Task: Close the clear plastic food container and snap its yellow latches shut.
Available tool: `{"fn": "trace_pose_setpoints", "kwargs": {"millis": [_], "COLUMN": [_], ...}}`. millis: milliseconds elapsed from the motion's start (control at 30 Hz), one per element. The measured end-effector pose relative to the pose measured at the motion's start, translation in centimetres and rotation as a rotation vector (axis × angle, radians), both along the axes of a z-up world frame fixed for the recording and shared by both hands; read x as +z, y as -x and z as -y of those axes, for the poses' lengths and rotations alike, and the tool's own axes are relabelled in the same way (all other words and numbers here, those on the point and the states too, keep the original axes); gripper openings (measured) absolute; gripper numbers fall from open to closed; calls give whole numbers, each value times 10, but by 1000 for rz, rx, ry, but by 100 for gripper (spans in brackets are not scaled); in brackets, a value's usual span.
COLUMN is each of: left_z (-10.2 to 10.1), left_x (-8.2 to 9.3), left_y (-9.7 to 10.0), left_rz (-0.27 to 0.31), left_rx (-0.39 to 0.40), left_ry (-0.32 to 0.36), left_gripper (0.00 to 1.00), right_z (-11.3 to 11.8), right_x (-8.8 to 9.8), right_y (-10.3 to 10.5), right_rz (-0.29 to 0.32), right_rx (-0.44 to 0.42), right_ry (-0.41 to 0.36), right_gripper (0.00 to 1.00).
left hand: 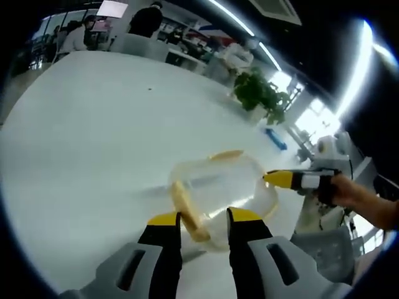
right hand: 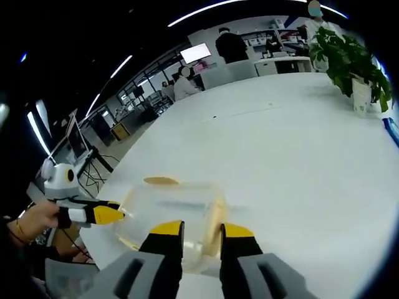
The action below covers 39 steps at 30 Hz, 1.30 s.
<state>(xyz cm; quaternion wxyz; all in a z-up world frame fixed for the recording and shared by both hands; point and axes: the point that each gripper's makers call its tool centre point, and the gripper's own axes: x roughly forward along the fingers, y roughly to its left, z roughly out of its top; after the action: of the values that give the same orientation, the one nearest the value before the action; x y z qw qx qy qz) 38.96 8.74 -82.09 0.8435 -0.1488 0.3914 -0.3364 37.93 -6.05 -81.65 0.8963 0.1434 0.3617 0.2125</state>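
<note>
Rising from the bottom centre of the left gripper view, the left tongs (left hand: 202, 219) stand narrowly parted around a yellow latch (left hand: 189, 215) on the near edge of the clear container (left hand: 221, 187), which sits on the white tabletop (left hand: 93, 124) in the lower middle of the frame. Whether the tips actually press the latch I cannot tell. From the right edge of that view the other tongs come in, their yellow tip touching or just beside the container's right side.

In the right gripper view the right tongs (right hand: 201, 232) also show a narrow gap, their tips straddling the container's (right hand: 168, 215) near rim at bottom centre. A second latch (right hand: 161, 181) lies at the far rim.

The lid appears to be seated already, so the step in hand looks like latching. The next move likely calls for steadying the box with one tool and pushing a flap until it snaps.

Farther off, a potted plant (left hand: 262, 93) stands at the upper right, with people beyond.
</note>
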Motion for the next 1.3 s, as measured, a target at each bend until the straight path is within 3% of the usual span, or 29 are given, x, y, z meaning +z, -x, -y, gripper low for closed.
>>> {"fn": "trace_pose_setpoints", "kwargs": {"millis": [267, 433, 733, 933, 1200, 1300], "left_z": [-9, -17, -24, -24, -22, -24], "left_x": [1, 2, 2, 4, 7, 9], "left_y": [0, -2, -3, -4, -4, -4], "left_rz": [22, 53, 39, 84, 125, 125], "left_rx": [-1, -2, -10, -33, -77, -91], "left_ry": [-29, -48, -48, -96, -172, -202], "left_gripper": [25, 25, 26, 27, 28, 26], "right_z": [-13, -20, -25, -26, -26, -23], "right_x": [0, 0, -1, 0, 2, 5], "right_y": [-3, -2, -4, -5, -7, -8], "right_rz": [25, 26, 14, 15, 68, 78], "right_rx": [15, 11, 17, 21, 30, 64], "right_ry": [44, 40, 22, 15, 59, 122], "right_gripper": [19, 19, 20, 21, 20, 19]}}
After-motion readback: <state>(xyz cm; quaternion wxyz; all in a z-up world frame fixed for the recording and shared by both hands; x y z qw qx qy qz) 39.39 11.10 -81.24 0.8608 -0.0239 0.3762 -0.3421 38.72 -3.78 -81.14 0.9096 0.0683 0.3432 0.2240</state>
